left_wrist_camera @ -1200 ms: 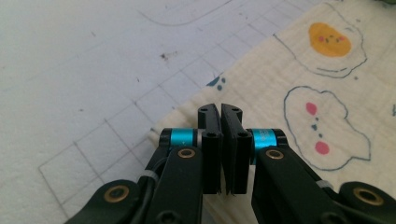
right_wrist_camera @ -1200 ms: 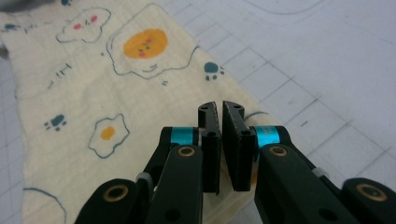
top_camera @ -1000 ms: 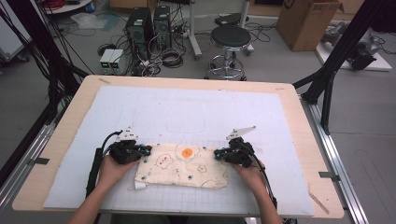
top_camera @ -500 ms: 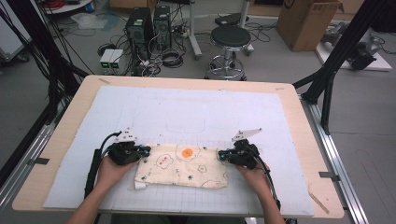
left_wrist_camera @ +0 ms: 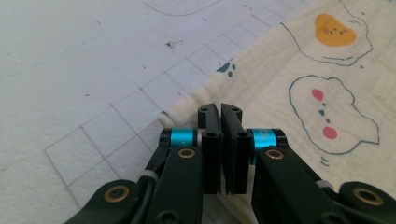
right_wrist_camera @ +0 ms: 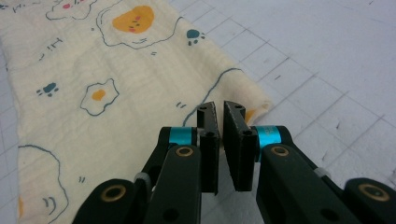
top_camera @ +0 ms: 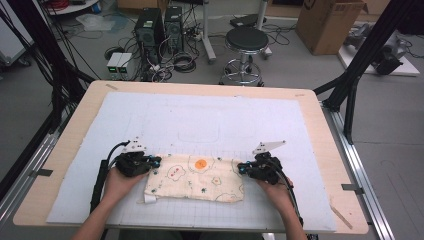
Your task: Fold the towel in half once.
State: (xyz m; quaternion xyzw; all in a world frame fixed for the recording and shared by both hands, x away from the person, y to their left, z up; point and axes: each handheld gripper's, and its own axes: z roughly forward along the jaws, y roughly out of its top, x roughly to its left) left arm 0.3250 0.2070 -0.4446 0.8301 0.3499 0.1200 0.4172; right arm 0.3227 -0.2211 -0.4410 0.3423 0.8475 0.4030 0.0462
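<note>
High view showed the table (top_camera: pixel 70 125) under a white gridded mat (top_camera: pixel 200 115), and on the mat's near half a cream printed cloth (top_camera: pixel 195 177), folded into a flat band. Its long axis ran left to right across the person's front, one short end toward each hand. The fold looked done, judging by the doubled edges and a small tag poking out at the near left corner; what seemed left was to let go, or to fold the band once more across its length.

Left gripper (top_camera: pixel 150 161) sat at the cloth's left end. In the left gripper view its jaws stood pressed nearly together over the cloth's corner (left_wrist_camera: pixel 180 109), with cloth under them; whether they pinched a layer I couldn't tell.

Right gripper (top_camera: pixel 242 167) sat at the right end. In the right gripper view its jaws stood close with a narrow gap, just above the cloth's corner (right_wrist_camera: pixel 259 105), nothing visibly clamped.
</note>
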